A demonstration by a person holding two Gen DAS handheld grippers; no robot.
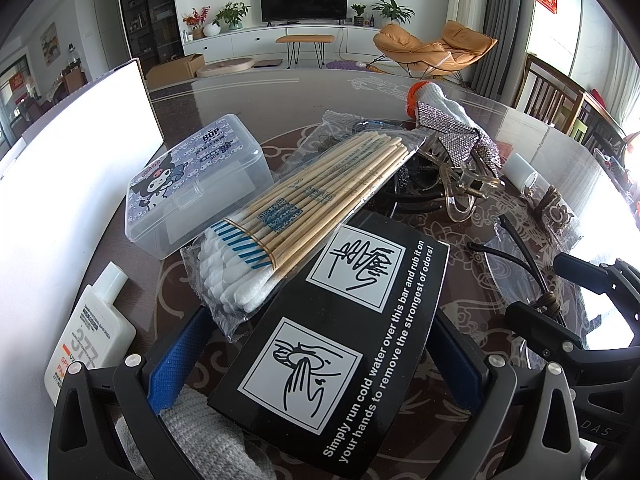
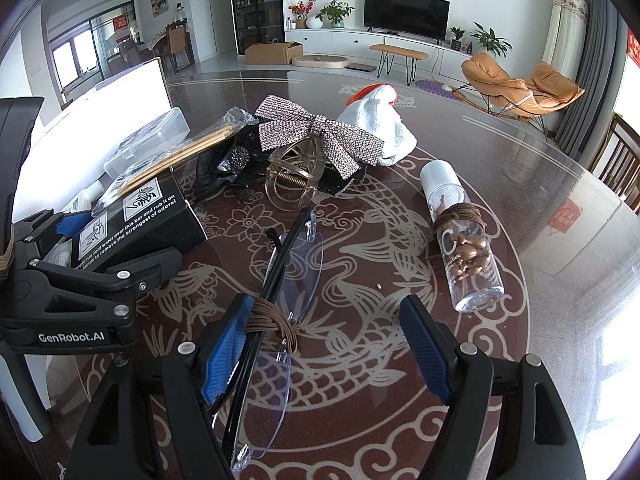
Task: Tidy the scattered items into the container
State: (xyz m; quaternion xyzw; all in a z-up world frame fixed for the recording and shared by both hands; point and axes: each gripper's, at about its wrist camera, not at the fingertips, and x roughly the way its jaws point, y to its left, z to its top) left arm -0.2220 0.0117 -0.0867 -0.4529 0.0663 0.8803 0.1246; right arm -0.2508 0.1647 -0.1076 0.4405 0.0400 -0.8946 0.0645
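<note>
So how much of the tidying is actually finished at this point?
Nothing looks put away yet. The left tool straddles the black box, with the cotton swab pack lying on top; whether it grips is unclear. The right tool is open around the glasses. Still scattered on the table: the capsule bottle, rhinestone bow, hair claw and sunscreen tube.

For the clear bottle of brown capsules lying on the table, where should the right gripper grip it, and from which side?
Grip the clear bottle across its round body, just below the brown hair tie wrapped around it, coming down from above. It lies on its side, white cap pointing away, with bare table on both flanks, so the open right gripper can straddle it.
</note>
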